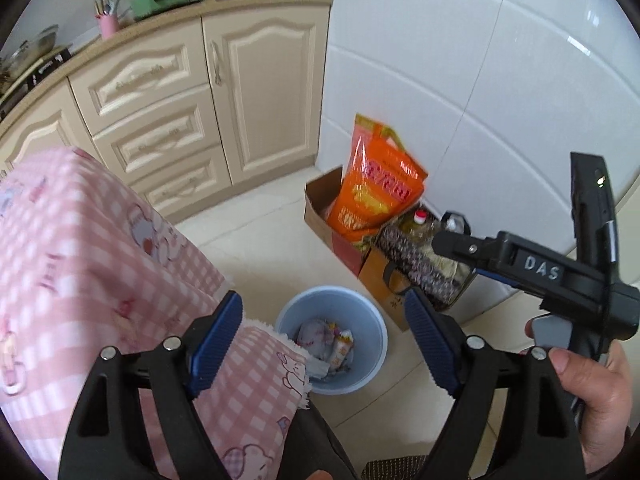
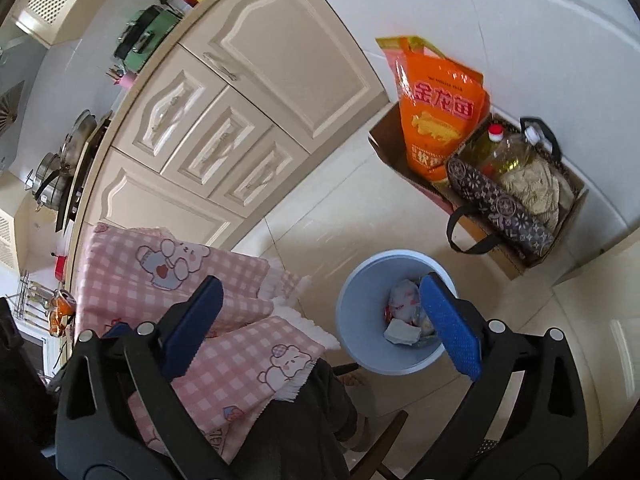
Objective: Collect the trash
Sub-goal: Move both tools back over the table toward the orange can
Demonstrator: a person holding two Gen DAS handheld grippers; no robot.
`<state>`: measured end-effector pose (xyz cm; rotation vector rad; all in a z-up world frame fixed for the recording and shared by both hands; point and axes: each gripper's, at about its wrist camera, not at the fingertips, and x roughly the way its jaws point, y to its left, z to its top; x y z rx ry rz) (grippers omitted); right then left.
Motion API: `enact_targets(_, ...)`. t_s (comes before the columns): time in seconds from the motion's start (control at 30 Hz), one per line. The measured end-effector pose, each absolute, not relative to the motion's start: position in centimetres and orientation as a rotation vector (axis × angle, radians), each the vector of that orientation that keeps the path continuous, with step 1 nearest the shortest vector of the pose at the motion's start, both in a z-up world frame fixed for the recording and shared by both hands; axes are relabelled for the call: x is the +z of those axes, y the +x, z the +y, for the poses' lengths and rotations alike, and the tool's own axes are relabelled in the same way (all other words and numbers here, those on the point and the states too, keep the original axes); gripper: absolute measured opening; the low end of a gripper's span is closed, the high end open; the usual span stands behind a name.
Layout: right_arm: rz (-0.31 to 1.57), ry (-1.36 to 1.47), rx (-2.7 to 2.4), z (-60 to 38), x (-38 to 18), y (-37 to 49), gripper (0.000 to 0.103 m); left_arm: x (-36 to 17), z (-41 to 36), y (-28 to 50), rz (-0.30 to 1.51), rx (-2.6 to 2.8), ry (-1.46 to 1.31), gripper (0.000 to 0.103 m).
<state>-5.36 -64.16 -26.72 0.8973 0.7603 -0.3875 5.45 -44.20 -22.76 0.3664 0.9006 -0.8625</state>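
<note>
A light blue bin (image 1: 374,330) stands on the tiled floor beside a table, with crumpled wrappers and paper trash (image 1: 320,334) lying in it. My left gripper (image 1: 324,342) hovers above the bin, open, with nothing between its blue pads. In the right wrist view the same bin (image 2: 358,312) holds the trash (image 2: 402,312). My right gripper (image 2: 322,322) is open wide above and to the left of it, and empty. A person's hand (image 1: 592,392) grips the right gripper's handle at the right of the left wrist view.
A pink checked cloth (image 1: 100,260) hangs over the table (image 2: 180,272) left of the bin. Cardboard boxes (image 2: 516,264) by the white wall hold an orange bag (image 2: 436,120), oil bottles and a patterned bag. Cream cabinets (image 1: 264,92) run behind. Dark trouser legs (image 2: 300,420) show below.
</note>
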Motion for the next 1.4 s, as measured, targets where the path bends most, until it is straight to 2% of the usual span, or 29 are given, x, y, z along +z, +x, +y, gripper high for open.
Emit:
enact_targets(0.53, 0.635, 0.708, -0.24, -57.5, -16.0, -1.4, 0.097, -12.9, -33.7, 6.3, 0.672, -0.75, 0.189, 0.085)
enact_targets(0.6, 0.628, 0.684, -0.215, -56.2, -15.1, -0.7, 0.097, -12.2, -32.3, 6.7, 0.658, -0.733, 0.171, 0.091)
enact_targets(1.1, 0.62, 0.528, -0.034, -46.2, -9.3, 5.2, 0.097, -8.4, -19.5, 9.8, 0.559, -0.55, 0.04, 0.093)
enact_targets(1.4, 0.644, 0.448, 0.092, -39.4, -7.8, 9.6, 0.097, -7.7, -11.7, 11.5, 0.508, -0.405, 0.0, 0.093)
